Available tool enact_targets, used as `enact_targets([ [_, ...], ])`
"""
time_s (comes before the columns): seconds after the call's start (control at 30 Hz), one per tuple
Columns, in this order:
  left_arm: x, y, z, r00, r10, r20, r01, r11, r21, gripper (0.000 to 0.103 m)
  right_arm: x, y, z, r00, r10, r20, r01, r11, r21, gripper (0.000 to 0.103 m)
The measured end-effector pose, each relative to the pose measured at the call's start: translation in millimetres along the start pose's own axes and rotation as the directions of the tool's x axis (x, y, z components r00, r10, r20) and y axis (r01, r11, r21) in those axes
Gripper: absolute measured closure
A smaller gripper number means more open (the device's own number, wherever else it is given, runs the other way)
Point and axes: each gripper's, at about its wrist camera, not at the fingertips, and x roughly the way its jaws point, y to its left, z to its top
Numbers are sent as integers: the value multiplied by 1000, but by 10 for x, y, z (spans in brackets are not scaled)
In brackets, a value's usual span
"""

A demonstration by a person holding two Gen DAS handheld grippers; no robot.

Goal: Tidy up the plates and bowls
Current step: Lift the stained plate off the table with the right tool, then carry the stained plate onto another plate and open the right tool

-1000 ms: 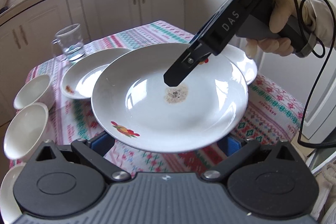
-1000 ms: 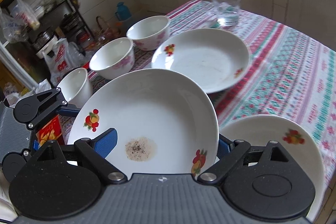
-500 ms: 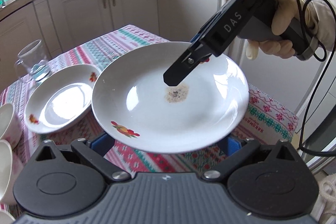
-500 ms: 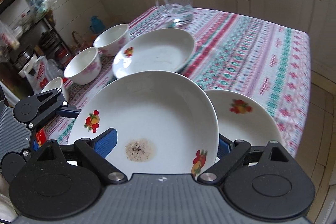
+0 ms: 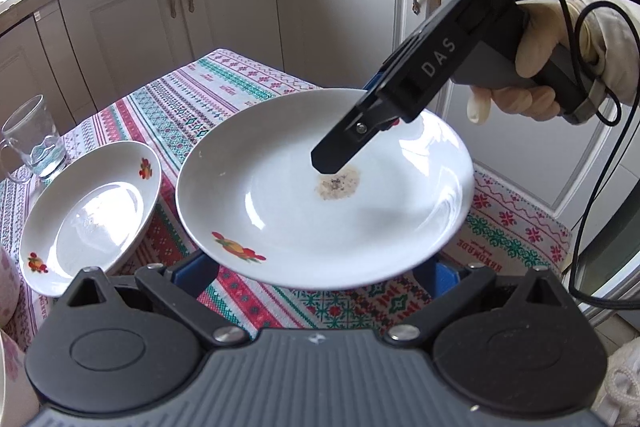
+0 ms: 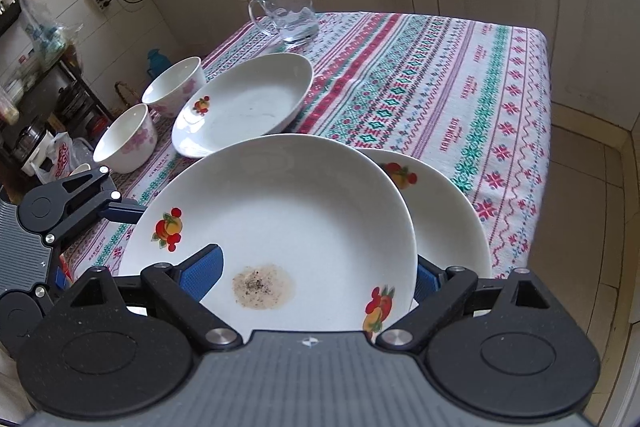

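Note:
A white plate (image 5: pixel 304 211) with fruit decals and a brown stain in its middle hangs above the patterned tablecloth (image 6: pixel 448 87). My right gripper (image 6: pixel 314 269) holds it at a slant, one blue finger (image 6: pixel 204 267) on top of it and the other under its rim. My left gripper (image 5: pixel 320 269) is open wide beneath the opposite rim; whether it touches the plate is not visible. A second plate (image 6: pixel 444 223) lies on the table, partly under the held one. A third plate (image 6: pixel 244 103) lies farther in, with two bowls (image 6: pixel 176 87) (image 6: pixel 126 137) beside it.
A glass mug (image 6: pixel 288 11) with a little water stands behind the third plate. The table's edge and tiled floor (image 6: pixel 588 187) are close on the right. White cabinets (image 5: pixel 224 7) stand behind the table. A gloved hand (image 5: pixel 536 51) grips the right tool.
Both grippers carried the stained plate sideways across the table, so it now overlaps the plate near the table's corner. The bowls have slid out of the left wrist view.

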Motion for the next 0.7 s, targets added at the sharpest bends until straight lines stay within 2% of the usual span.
enact_targets([
  [0.7, 89, -33, 39, 1000, 8, -4, -8, 999, 36, 1, 1, -81, -92, 1000, -27, -6, 27, 999, 30, 4],
])
